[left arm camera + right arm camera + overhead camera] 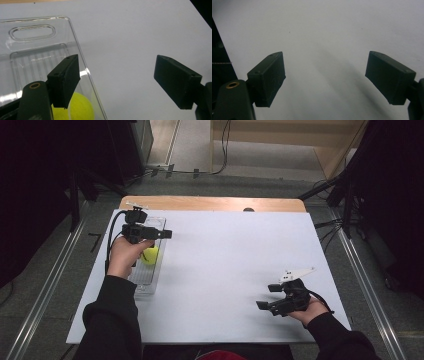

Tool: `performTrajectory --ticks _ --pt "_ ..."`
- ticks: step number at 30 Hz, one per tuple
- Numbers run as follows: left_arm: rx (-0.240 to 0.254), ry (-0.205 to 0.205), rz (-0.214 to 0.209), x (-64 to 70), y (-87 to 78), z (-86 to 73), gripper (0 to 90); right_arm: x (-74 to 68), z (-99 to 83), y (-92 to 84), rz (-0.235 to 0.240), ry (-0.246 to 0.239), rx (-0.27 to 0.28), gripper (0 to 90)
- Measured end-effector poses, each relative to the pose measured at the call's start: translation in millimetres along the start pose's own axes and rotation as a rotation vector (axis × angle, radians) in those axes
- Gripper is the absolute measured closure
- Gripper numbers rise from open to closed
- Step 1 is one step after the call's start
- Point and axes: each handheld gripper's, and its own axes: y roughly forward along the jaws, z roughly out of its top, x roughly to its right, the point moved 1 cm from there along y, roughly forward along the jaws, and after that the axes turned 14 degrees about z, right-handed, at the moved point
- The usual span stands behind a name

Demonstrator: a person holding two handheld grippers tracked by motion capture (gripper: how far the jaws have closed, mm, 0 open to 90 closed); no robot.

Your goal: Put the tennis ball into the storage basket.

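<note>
A yellow-green ball (150, 255) lies in a clear plastic tray (145, 285) at the left side of the white table. My left gripper (150, 227) hovers open over the tray's right wall, just beyond the ball. In the left gripper view the ball (80, 108) sits low under the left jaw, inside the tray (32, 53), while the right jaw hangs over bare table; the left gripper (117, 62) holds nothing. My right gripper (267, 296) rests open near the front right of the table and points left. Between the jaws of the right gripper (324, 56) there is only white surface.
The white table top (225, 265) spreads between the two hands. A wooden strip (210, 203) runs along its far edge. Metal rails (367, 285) flank the table on the floor. The tray has a handle slot (32, 32) at its far end.
</note>
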Motion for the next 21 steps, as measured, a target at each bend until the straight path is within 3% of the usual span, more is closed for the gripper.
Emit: performTrajectory --ticks 21 --pt "-0.027 0.072 -0.080 25.7 0.0 -1.3 21.6 0.5 -1.0 -2.1 -0.004 0.001 0.006 14.2"
